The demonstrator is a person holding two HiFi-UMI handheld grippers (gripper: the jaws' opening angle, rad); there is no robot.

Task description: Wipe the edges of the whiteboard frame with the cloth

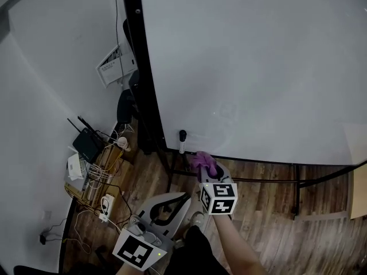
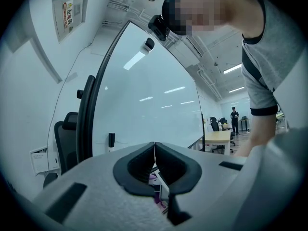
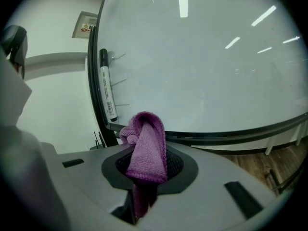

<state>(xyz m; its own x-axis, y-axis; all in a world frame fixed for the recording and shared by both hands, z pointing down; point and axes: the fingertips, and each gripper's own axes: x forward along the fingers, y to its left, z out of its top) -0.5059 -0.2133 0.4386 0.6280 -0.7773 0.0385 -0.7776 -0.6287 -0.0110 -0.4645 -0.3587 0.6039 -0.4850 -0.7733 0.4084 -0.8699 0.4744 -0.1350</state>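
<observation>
While hovering close under the lower left corner of the large white whiteboard, grips a bunched purple woven cloth in the right gripper, jaws clamped on its fold. Sits near the bottom rail of the thin black frame; contact impossible to judge. Lies just right of a black-capped white marker stuck upright on the board. Hangs lower, over brown wood-plank floor: left gripper, jaws pressed together on nothing.
</observation>
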